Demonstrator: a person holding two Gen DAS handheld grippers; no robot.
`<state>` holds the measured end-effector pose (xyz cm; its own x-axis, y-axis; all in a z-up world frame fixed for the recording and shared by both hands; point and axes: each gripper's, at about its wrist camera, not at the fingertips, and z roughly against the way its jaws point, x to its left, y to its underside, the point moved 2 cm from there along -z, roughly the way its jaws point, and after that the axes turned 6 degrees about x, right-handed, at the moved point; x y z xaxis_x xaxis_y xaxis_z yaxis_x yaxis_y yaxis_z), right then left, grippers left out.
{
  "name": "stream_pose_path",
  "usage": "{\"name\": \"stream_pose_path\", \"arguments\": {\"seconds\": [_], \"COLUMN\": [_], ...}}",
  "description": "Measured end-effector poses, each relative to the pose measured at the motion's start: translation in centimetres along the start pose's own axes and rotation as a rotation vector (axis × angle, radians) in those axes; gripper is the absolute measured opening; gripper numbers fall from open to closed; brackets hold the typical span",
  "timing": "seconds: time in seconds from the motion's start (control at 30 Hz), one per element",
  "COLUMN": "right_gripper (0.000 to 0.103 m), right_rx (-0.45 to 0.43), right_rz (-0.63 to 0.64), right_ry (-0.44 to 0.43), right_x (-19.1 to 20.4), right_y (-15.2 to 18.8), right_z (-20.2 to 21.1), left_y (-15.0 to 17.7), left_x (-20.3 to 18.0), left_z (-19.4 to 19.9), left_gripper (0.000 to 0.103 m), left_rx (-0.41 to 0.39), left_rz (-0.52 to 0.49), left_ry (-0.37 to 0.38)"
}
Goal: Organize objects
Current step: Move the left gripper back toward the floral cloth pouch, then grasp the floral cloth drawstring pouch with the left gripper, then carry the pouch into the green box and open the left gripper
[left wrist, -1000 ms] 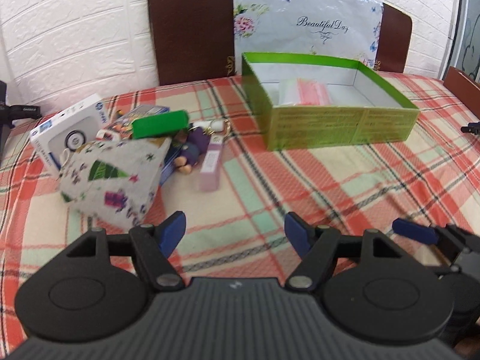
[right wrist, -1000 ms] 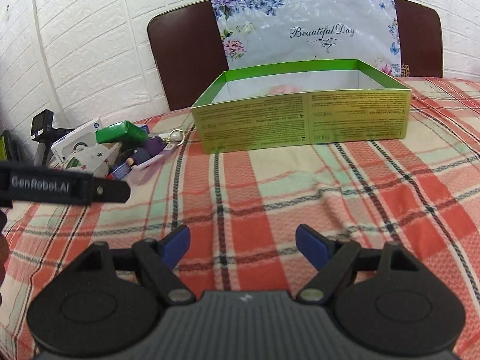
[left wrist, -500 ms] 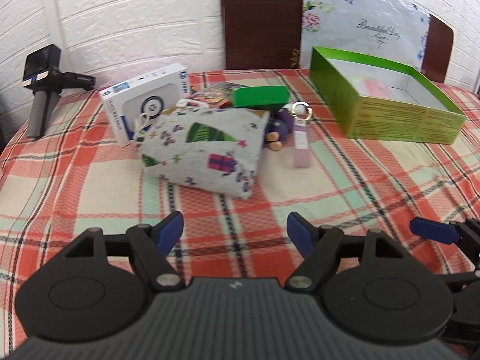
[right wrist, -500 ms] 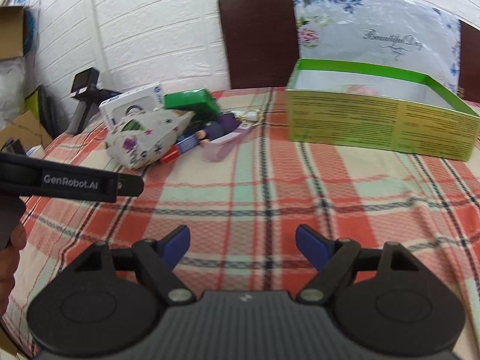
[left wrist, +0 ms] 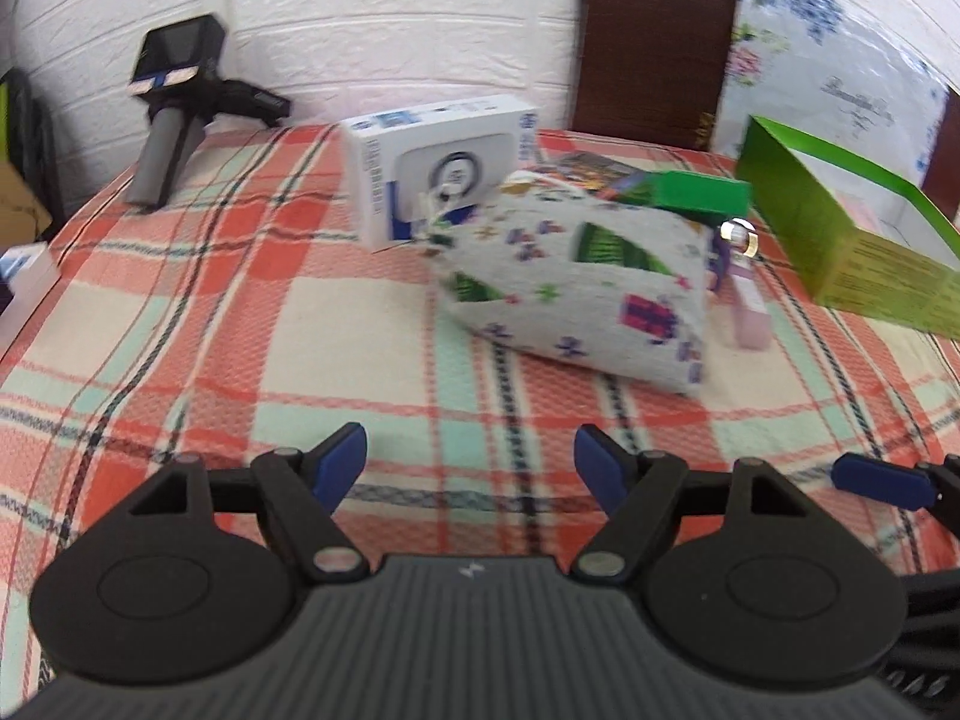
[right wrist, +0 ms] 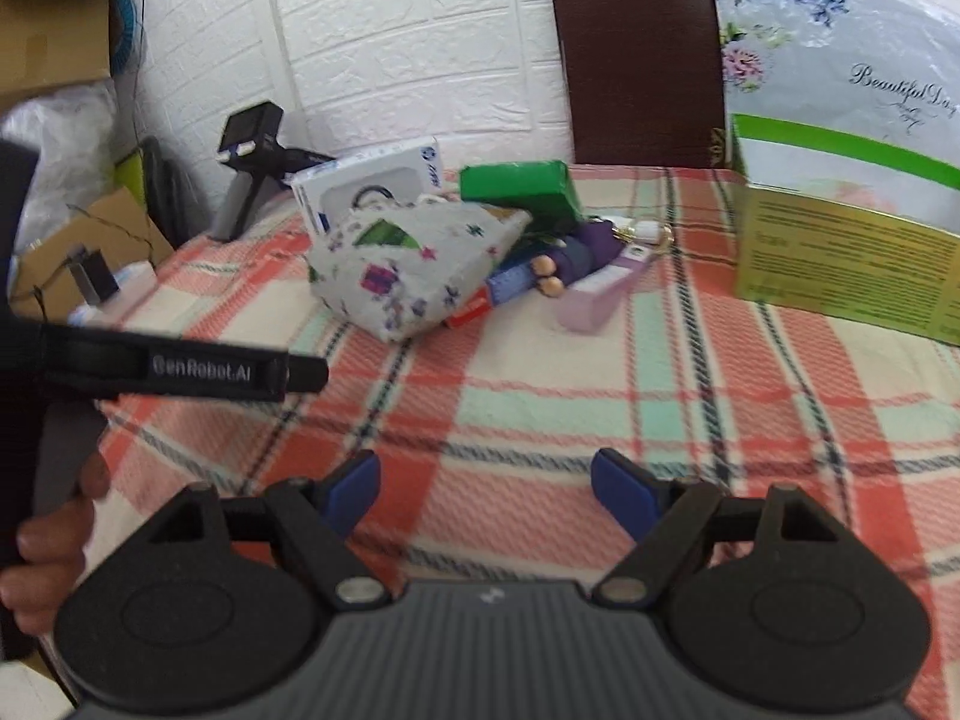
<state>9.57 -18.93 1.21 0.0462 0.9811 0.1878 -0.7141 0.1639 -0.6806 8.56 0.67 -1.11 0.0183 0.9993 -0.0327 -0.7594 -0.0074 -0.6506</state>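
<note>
Left gripper [left wrist: 469, 461]: jaws wide, empty, over the red-checked tablecloth [left wrist: 240, 312]. White printed fabric pouch [left wrist: 576, 288] lies ahead, right of frame centre, well apart from the fingertips; white carton [left wrist: 438, 162] behind it, open green cardboard box [left wrist: 852, 240] at right edge. Right gripper [right wrist: 485, 492]: wide, empty; pouch [right wrist: 408, 264] upper left of centre.

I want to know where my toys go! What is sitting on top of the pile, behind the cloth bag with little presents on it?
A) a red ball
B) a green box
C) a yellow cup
B: a small green box rests atop the pile, just behind the printed cloth bag, beside the white box.
</note>
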Motion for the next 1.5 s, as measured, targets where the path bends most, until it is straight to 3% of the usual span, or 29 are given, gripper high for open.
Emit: {"name": "stream_pose_path", "arguments": {"seconds": [0.13,0.27,0.3,0.33,0.47,0.67,0.83,0.9,0.93,0.97,1.1,1.17,1.23,1.33,1.43,1.5], "right_gripper": [0.082,0.08,0.067,0.04,0.022,0.021,0.026,0.047,0.081,0.103,0.1,0.095,0.085,0.078,0.049,0.045], "right_rx": [-0.029,-0.013,0.017,0.055,0.065,0.107,0.107,0.091,0.07,0.04,0.024,0.022,0.018,-0.002,-0.073,-0.134], "right_rz": [-0.058,-0.205,-0.224,-0.243,-0.282,-0.256,-0.189,-0.157,-0.137,-0.105,0.088,0.154,0.189,0.189,0.202,0.201], "right_ry": [-0.074,-0.184,-0.197,-0.22,-0.304,-0.336,-0.277,-0.198,-0.151,-0.107,-0.017,-0.009,-0.023,0.017,0.026,0.05], "right_x": [0.0,-0.3,-0.4,-0.5,-1.2,-3.5,-6.3,-7.1,-7.2,-7.2,-5.3,-4.1,-3.3,-2.6,-2.4,-2.9], "right_y": [-3.1,-6.8,-7.4,-7.8,-7.3,-2.7,0.8,1.9,2.3,2.8,3.7,3.9,4.0,4.1,3.8,3.2], "right_z": [-1.3,-4.8,-6.1,-7.4,-6.9,-1.2,4.0,5.5,6.1,6.7,6.6,5.6,4.3,2.5,3.4,4.3], "left_y": [-0.1,-0.4,-0.5,-0.5,-0.5,-1.0,-1.3,-1.4,-1.3,-1.3,-0.5,0.2,0.9,0.8,-0.6,-2.3], "left_x": [3.5,5.4,5.8,6.0,6.4,4.4,0.1,-1.7,-2.5,-3.3,-6.5,-8.1,-8.8,-9.4,-9.6,-10.7], "left_z": [-0.3,0.0,0.0,0.0,0.3,0.6,2.0,2.3,2.3,2.2,1.0,0.2,-0.8,-0.3,1.0,1.9], "left_gripper": [0.078,0.078,0.078,0.078,0.079,0.083,0.091,0.096,0.097,0.097,0.097,0.085,0.073,0.062,0.055,0.053], "left_rx": [0.002,-0.009,-0.008,-0.007,-0.011,0.0,-0.008,-0.007,0.002,0.016,0.087,0.112,0.158,0.141,0.127,0.089], "left_rz": [0.12,0.178,0.189,0.197,0.216,0.226,0.119,0.069,0.051,0.036,-0.036,-0.082,-0.07,-0.094,-0.086,-0.116], "left_ry": [0.0,-0.021,-0.02,-0.018,0.015,0.208,0.357,0.404,0.425,0.44,0.455,0.445,0.5,0.488,0.534,0.561]}}
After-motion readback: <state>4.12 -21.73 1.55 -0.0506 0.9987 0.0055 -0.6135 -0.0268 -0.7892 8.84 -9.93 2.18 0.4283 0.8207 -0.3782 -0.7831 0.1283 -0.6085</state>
